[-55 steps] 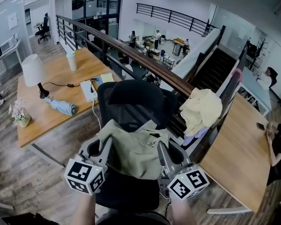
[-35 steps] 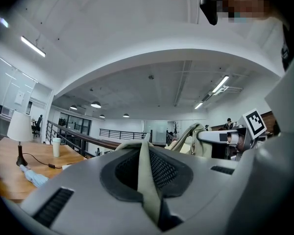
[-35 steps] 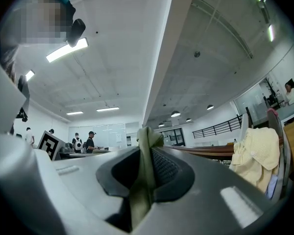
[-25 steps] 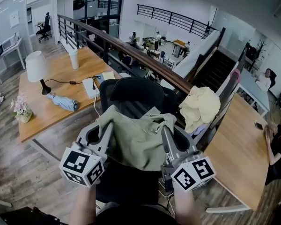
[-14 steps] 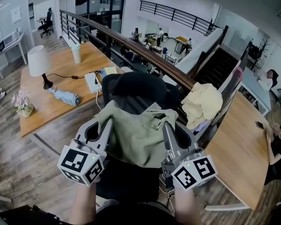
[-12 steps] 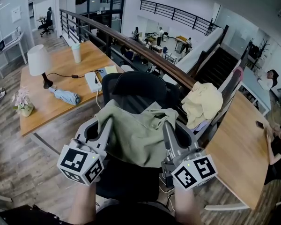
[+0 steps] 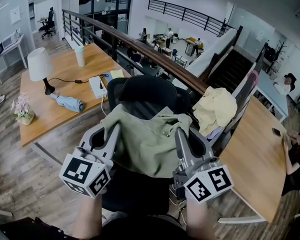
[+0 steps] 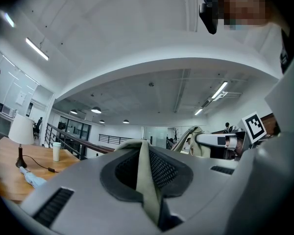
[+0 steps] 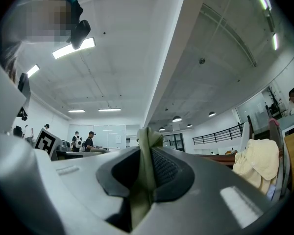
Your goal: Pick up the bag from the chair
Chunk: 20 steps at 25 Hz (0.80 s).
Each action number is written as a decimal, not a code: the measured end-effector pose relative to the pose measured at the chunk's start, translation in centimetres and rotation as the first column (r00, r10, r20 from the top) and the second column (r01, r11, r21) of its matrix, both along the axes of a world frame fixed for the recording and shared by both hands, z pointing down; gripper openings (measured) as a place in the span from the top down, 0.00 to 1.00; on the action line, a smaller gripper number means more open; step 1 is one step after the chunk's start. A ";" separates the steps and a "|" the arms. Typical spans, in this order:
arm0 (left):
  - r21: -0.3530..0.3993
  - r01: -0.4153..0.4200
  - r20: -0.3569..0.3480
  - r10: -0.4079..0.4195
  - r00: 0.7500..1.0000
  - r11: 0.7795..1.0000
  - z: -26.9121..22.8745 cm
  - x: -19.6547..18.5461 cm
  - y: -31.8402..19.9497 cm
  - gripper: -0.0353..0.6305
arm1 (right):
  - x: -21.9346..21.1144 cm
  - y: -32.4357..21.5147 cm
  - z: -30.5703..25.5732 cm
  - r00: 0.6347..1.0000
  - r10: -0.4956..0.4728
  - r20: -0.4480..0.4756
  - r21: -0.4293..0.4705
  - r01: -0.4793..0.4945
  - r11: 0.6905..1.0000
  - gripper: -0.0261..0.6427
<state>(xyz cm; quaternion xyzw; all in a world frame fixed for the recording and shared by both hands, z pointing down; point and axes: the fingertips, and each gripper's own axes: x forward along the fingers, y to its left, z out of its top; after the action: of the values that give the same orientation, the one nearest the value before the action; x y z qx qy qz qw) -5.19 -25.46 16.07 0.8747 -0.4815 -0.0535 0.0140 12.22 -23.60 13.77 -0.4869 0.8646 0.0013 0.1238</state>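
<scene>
Bag (image 7: 149, 145) higher above chair (image 7: 147, 94)

olive-green bag (image 7: 147, 141), black chair (image 7: 147, 96)

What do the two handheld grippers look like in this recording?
The left gripper and right gripper are both grey moulded bodies tapering to two jaws lined with dark meshed pads. Each carries a white cube printed with black square markers at its rear: left cube, right cube.
</scene>
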 end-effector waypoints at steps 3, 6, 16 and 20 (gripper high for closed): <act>0.008 -0.005 -0.005 0.005 1.000 1.000 -0.2 0.1 -0.2 0.92 | 0.0 0.0 -0.2 1.000 0.007 -0.004 0.008 -0.007 1.000 0.87; 0.018 -0.011 -0.005 0.012 1.000 1.000 -0.5 0.2 -0.3 0.92 | 0.1 0.0 -0.4 1.000 0.013 -0.009 0.020 -0.013 1.000 0.87; 0.030 -0.034 -0.018 0.034 0.999 0.999 -1.4 0.7 -0.7 0.92 | 0.5 -0.1 -1.3 1.000 0.026 -0.017 0.038 -0.025 0.999 0.87; 0.031 -0.039 -0.017 0.040 0.999 0.999 -1.6 0.8 -0.8 0.92 | 0.6 -0.1 -1.5 0.999 0.026 -0.019 0.039 -0.026 0.999 0.87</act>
<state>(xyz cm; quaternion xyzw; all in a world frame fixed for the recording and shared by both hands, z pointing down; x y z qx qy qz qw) -4.40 -26.25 14.48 0.8836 -0.4631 -0.0685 0.0057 12.79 -23.74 12.31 -0.4957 0.8592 0.0244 0.1246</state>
